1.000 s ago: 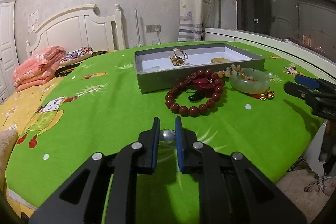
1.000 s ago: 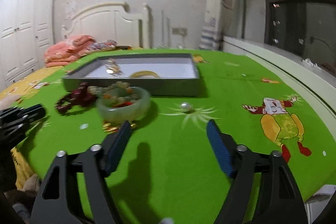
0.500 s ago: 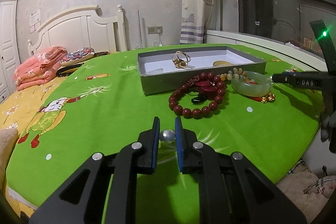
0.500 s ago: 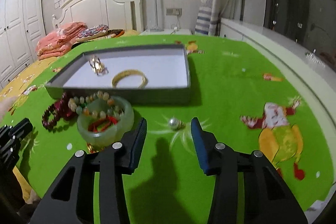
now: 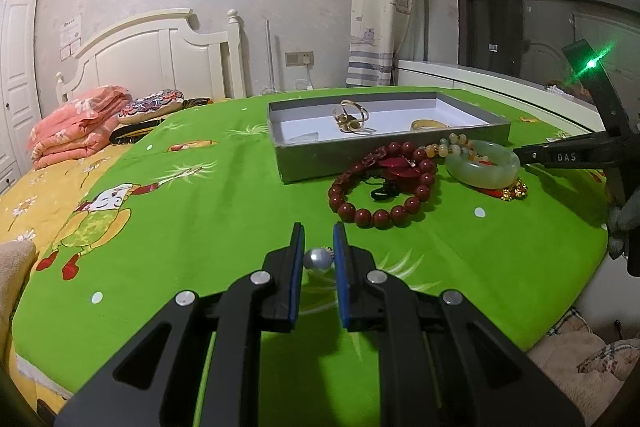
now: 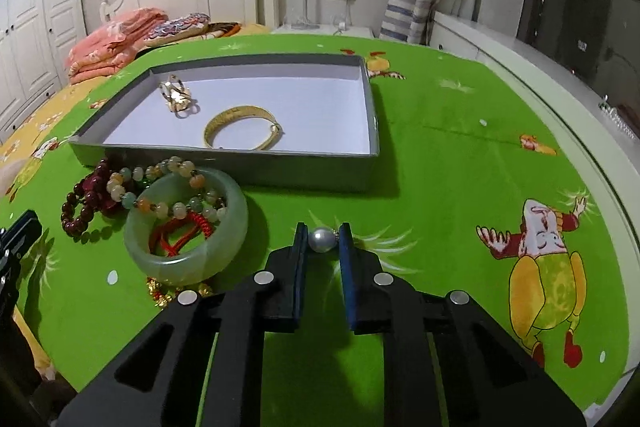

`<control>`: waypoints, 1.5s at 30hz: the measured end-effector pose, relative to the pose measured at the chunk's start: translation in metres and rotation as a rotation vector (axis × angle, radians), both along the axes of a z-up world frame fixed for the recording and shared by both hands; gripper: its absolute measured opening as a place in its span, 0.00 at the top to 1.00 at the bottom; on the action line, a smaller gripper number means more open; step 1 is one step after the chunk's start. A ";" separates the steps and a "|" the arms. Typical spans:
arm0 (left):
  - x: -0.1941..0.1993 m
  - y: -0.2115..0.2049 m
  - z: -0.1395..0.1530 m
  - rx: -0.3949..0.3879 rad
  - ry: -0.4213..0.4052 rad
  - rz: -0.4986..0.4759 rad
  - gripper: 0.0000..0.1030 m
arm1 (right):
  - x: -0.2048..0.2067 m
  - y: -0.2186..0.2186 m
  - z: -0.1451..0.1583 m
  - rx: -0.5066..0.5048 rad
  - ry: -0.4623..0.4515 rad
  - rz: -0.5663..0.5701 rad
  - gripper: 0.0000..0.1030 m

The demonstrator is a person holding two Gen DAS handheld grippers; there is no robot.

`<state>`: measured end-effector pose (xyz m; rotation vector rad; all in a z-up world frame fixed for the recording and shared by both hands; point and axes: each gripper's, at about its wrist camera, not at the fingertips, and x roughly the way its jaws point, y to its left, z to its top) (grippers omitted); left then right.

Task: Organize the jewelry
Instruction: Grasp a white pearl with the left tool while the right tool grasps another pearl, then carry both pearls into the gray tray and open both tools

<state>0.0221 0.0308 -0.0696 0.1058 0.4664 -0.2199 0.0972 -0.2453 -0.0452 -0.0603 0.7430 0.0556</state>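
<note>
left tongs (image 5: 318, 259) gripping pearl (image 5: 317, 260), right tongs (image 6: 323, 241) pinching second pearl (image 6: 322, 240) (both low over green cloth (image 5: 224, 203))

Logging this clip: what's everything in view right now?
Tray: one, grey, white inside, on cloth.
Gold bangle: one, in tray.
Gold rings: small cluster, in tray.
Jade bangle: one, pale green, before tray.
Pale bead bracelet: one, draped over jade bangle.
Red bead bracelet: one, dark red, beside jade bangle.
Pearl: two, silvery, one in each tongs.
Cloth: one, green, cartoon print.
Left tongs: black, blue pads, shut on pearl.
Right tongs: same, shut on pearl.
</note>
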 end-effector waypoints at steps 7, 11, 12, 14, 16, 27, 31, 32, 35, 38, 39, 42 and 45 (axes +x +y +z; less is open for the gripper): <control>0.000 0.001 0.001 -0.001 -0.003 0.007 0.86 | -0.028 0.004 0.006 0.027 -0.085 0.010 0.84; 0.003 -0.001 0.003 -0.008 0.005 0.004 0.86 | -0.039 0.012 0.015 0.028 -0.136 0.025 0.84; 0.003 -0.003 0.004 -0.006 0.001 0.002 0.86 | -0.039 0.013 0.018 0.027 -0.147 0.026 0.84; 0.004 -0.004 0.008 -0.006 -0.006 -0.001 0.86 | -0.040 0.016 0.023 0.031 -0.164 0.026 0.84; 0.005 -0.004 0.012 -0.012 -0.014 0.002 0.86 | -0.041 0.018 0.029 0.037 -0.193 0.029 0.84; 0.035 -0.008 0.042 -0.053 -0.053 0.010 0.86 | -0.014 0.037 0.046 0.024 -0.235 0.065 0.84; 0.053 -0.013 0.052 -0.065 -0.042 -0.004 0.86 | 0.005 0.041 0.052 0.024 -0.231 0.076 0.84; 0.058 -0.015 0.055 -0.065 -0.041 -0.007 0.86 | 0.009 0.043 0.052 0.023 -0.230 0.078 0.84; 0.075 -0.019 0.064 -0.074 -0.027 -0.015 0.86 | 0.024 0.046 0.056 0.020 -0.224 0.084 0.84; 0.092 -0.024 0.070 -0.087 0.010 -0.029 0.86 | 0.040 0.049 0.058 0.019 -0.210 0.092 0.84; 0.101 -0.025 0.073 -0.103 0.020 -0.032 0.86 | 0.046 0.050 0.058 0.015 -0.206 0.092 0.84; 0.119 -0.032 0.078 -0.083 0.033 -0.025 0.86 | 0.062 0.053 0.057 0.004 -0.189 0.098 0.84; 0.139 -0.039 0.081 -0.075 0.059 -0.018 0.86 | 0.080 0.055 0.055 -0.007 -0.171 0.099 0.84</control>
